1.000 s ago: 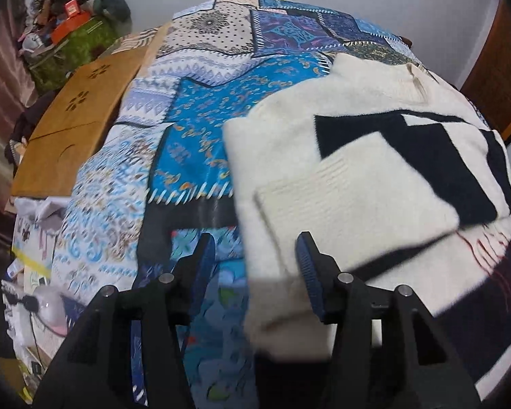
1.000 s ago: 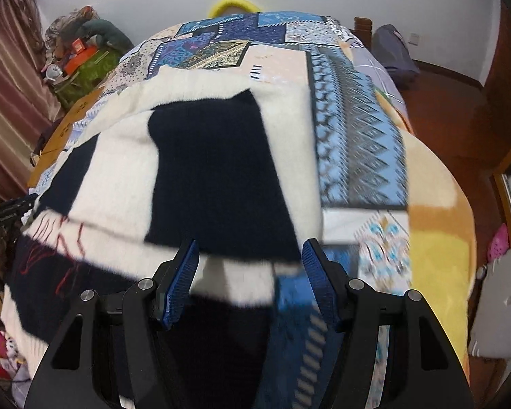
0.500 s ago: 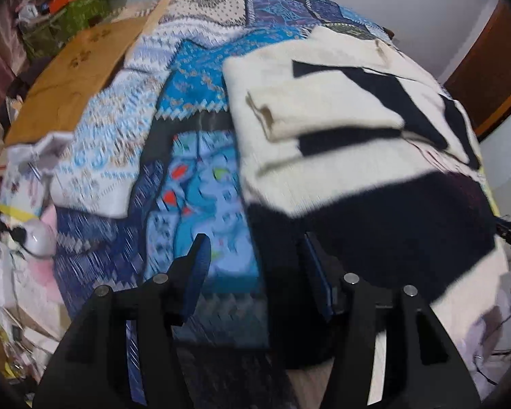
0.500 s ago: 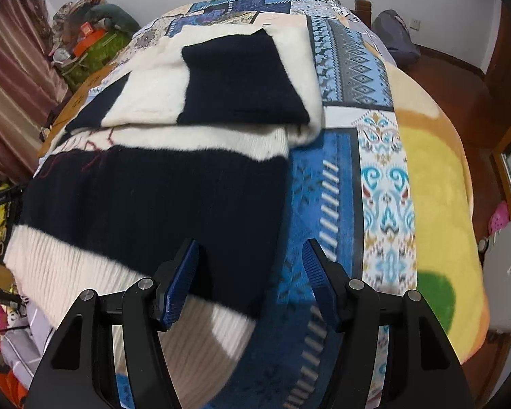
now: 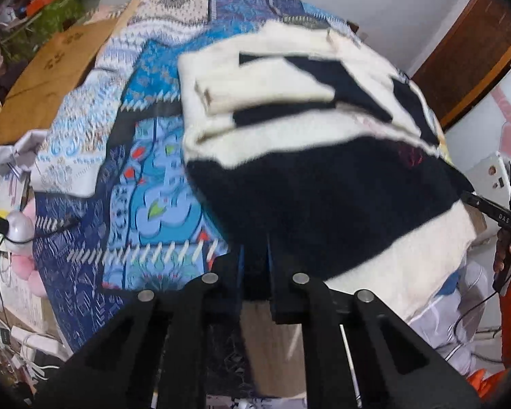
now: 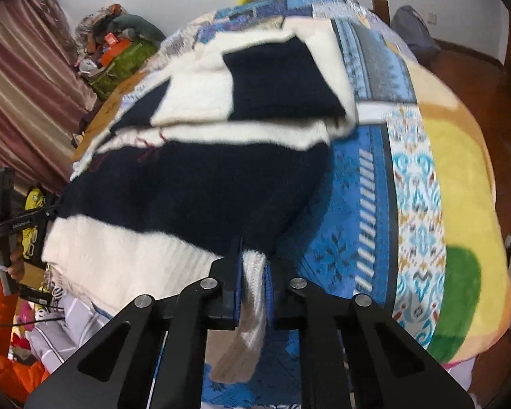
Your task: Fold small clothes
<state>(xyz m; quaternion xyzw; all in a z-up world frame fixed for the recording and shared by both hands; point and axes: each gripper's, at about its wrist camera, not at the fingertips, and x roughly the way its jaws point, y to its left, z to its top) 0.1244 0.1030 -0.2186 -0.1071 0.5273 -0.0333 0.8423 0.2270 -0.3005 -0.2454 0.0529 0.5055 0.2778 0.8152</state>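
A cream and navy knitted sweater (image 5: 306, 156) lies on a patterned blue bedspread (image 5: 146, 184), its sleeves folded in over the chest. My left gripper (image 5: 255, 266) is shut on the sweater's bottom hem at its left corner, on the navy band. My right gripper (image 6: 253, 272) is shut on the hem at the right corner of the sweater (image 6: 201, 177), where cream ribbed knit hangs down between the jaws. The hem is lifted slightly off the bed's near edge.
A brown cardboard sheet (image 5: 51, 78) lies on the bed's far left. Clutter and a green bag (image 6: 119, 58) stand beyond it by the striped curtain. A yellow and green blanket (image 6: 460, 204) covers the bed's right side. Cables and a pink toy (image 5: 20, 231) sit below left.
Both grippers pulled back from the sweater's upper part to its bottom hem and closed on it, going from open to shut.
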